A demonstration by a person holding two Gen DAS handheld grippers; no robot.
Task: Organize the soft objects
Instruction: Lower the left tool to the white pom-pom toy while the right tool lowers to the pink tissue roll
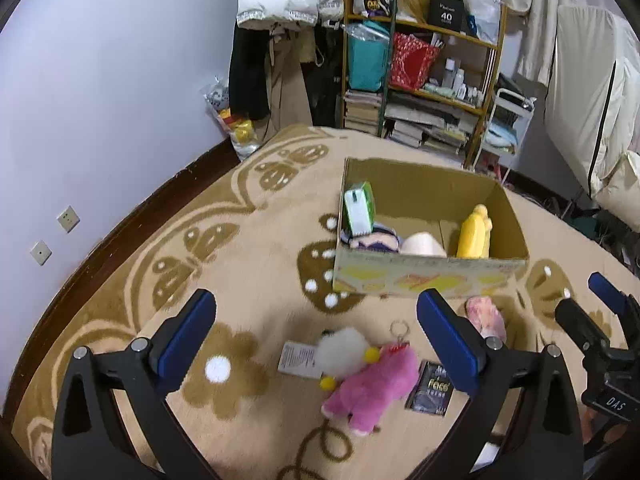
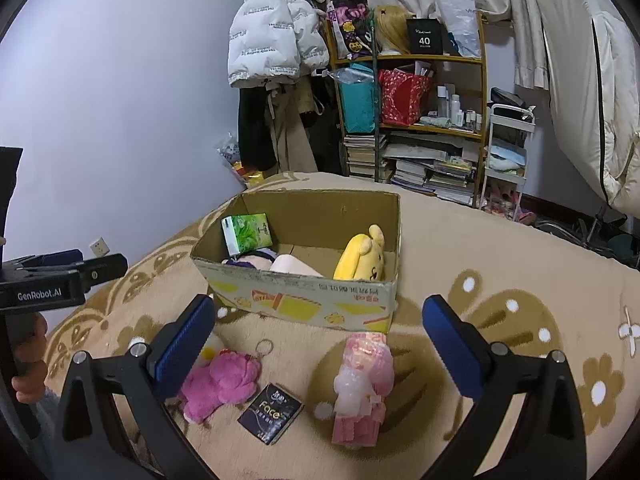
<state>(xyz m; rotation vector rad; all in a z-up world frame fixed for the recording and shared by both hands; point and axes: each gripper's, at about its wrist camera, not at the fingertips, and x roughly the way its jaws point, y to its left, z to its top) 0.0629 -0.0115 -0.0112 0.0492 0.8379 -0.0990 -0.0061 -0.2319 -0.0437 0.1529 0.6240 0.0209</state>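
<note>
Both views look across a beige carpet (image 1: 248, 264) with brown butterfly and flower patterns toward an open cardboard box (image 1: 428, 276) that sits at the centre of each frame. In the left wrist view the left gripper (image 1: 316, 336) fills the lower part of the frame, its blue-padded jaws spread wide with nothing between them; below and between them, low in the frame, lies a pink plush toy (image 1: 372, 388) with a white fluffy head, a keyring and a paper tag, flat on the carpet. Just right of it lies a small dark packet (image 1: 430, 392), and further up and right, near the box's front wall, a pink wrapped soft toy (image 1: 486, 318) partly hidden behind the right-hand jaw. Inside the box, a green tissue pack (image 1: 360, 208) leans against the left wall, a purple-haired plush doll (image 1: 376, 240) and a pale pink rounded plush (image 1: 422, 246) lie along the front wall, and a yellow plush (image 1: 474, 232) stands on the right side. In the right wrist view the right gripper (image 2: 318, 336) occupies the bottom of the frame, jaws likewise wide apart and empty; the pink wrapped soft toy (image 2: 362, 384) lies on the carpet between them, right of centre, with the dark packet (image 2: 272, 412) to its left and the pink plush toy (image 2: 220, 380) beside the left-hand jaw. A cluttered shelf (image 2: 412, 128) and a hanging white jacket (image 2: 272, 32) fill the upper background.
</note>
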